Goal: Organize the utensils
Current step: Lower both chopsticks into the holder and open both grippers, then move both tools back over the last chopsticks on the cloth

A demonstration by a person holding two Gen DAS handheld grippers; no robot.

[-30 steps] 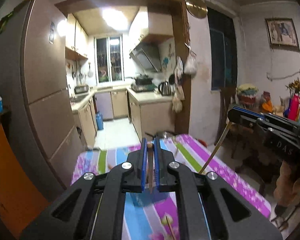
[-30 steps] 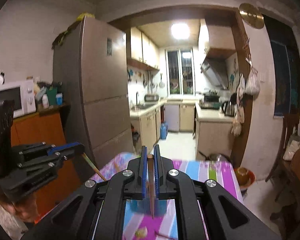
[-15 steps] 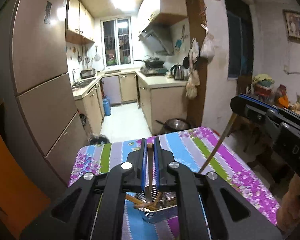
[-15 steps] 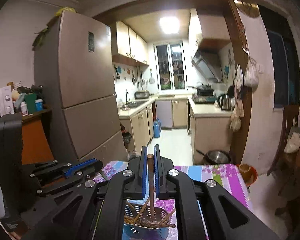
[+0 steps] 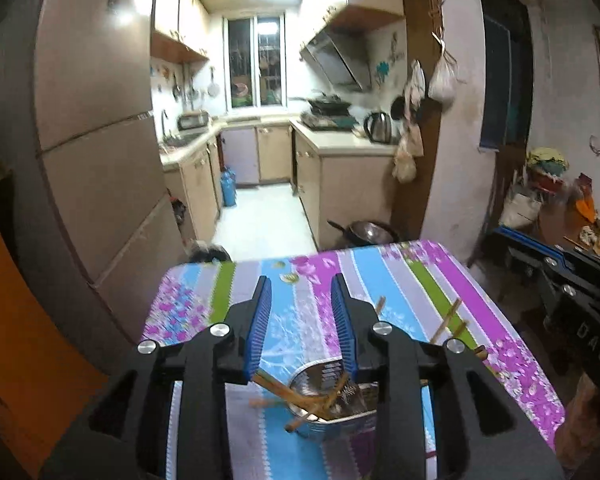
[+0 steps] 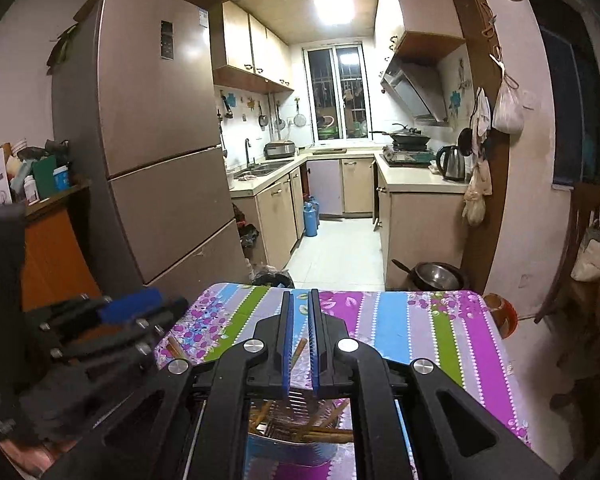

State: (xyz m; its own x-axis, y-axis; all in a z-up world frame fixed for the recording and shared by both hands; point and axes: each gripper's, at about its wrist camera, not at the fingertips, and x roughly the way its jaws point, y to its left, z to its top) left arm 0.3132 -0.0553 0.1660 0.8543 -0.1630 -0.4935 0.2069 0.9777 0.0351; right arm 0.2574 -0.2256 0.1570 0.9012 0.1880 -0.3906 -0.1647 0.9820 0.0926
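Observation:
A perforated metal utensil holder (image 5: 332, 396) stands on the striped floral table (image 5: 400, 276) with several wooden chopsticks (image 5: 300, 394) leaning in it. My left gripper (image 5: 300, 280) hangs just above and behind the holder. Its jaws are opening and nothing is between the blue pads. My right gripper (image 6: 301, 294) is over the same holder (image 6: 292, 440), shut on a chopstick (image 6: 299, 350) that shows as a short brown piece between its pads. Each gripper shows in the other's view: the right gripper (image 5: 500, 240) at the right edge, the left gripper (image 6: 168, 312) blurred at the left.
More chopstick ends (image 5: 446, 320) stick up to the right of the holder. A tall fridge (image 6: 152, 140) and an orange cabinet (image 6: 56, 256) stand left of the table. A pot (image 6: 436, 276) sits on the floor past the far edge, and a cluttered side table (image 5: 560, 200) is on the right.
Both grippers came forward and down until the holder lay under them. The left jaws opened and the chopstick they held is gone from between them. The right jaws stayed shut.

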